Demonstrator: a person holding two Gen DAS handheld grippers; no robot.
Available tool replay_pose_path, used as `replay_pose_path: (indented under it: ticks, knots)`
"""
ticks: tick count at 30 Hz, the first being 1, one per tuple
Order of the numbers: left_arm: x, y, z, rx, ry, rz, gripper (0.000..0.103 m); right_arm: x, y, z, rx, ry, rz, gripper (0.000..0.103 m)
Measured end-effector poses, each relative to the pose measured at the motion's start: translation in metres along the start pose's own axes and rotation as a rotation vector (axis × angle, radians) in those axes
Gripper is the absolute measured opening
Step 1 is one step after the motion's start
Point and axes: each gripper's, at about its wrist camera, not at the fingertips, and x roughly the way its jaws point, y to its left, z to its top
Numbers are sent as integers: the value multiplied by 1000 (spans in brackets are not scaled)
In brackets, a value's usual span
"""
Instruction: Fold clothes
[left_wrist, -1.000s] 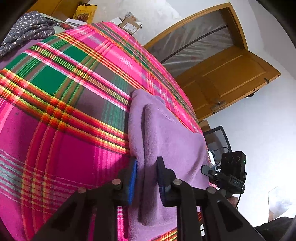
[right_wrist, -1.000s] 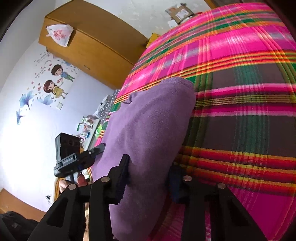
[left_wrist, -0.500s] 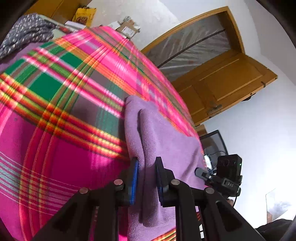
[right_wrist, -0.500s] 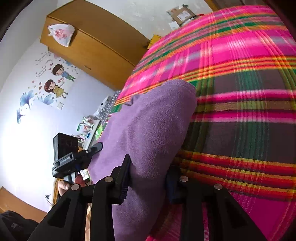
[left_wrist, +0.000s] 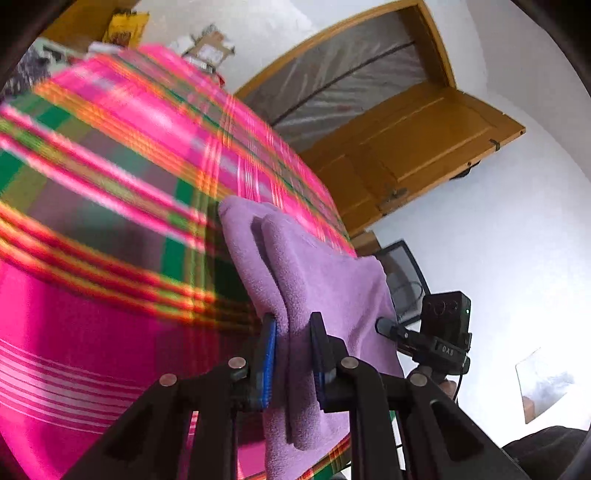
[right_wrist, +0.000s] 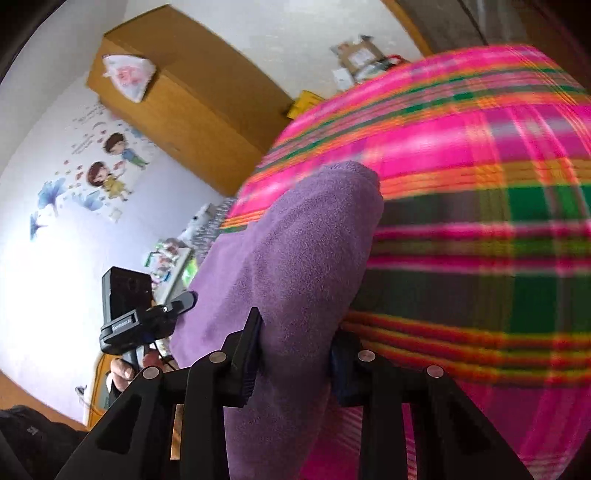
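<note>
A folded purple fleece garment (left_wrist: 317, 280) hangs lifted over a pink plaid bedspread (left_wrist: 96, 229). My left gripper (left_wrist: 293, 354) is shut on one near corner of its layered edge. My right gripper (right_wrist: 295, 347) is shut on the other near corner, where the purple garment (right_wrist: 295, 251) bulges thick between the jaws. Each gripper shows in the other's view: the right gripper (left_wrist: 439, 339) beside the cloth and the left gripper (right_wrist: 136, 314) to the left. The garment's far end still touches the plaid bedspread (right_wrist: 480, 229).
A wooden door (left_wrist: 417, 147) stands open behind the bed. A wooden wardrobe (right_wrist: 184, 114) with a bag on top stands by a wall with cartoon stickers (right_wrist: 110, 166). Boxes (left_wrist: 207, 51) and a grey patterned cloth (left_wrist: 22, 70) lie at the bed's far side.
Both grippers have closed tighter on the purple garment and lifted its near edge off the bedspread. The views are swinging and the bedspread is blurred.
</note>
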Motion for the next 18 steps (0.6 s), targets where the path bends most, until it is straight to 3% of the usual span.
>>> replay_pose_path:
  ticks: [3, 7, 18]
  knots:
    - [11, 5, -7, -12, 27, 14, 18, 3, -17, -9, 51, 23, -12, 34]
    - [10, 7, -12, -10, 39, 38, 21, 4, -28, -16, 97, 28, -7, 44]
    - [19, 2, -18, -8, 78, 74, 26, -2, -26, -29, 86, 30, 7, 41]
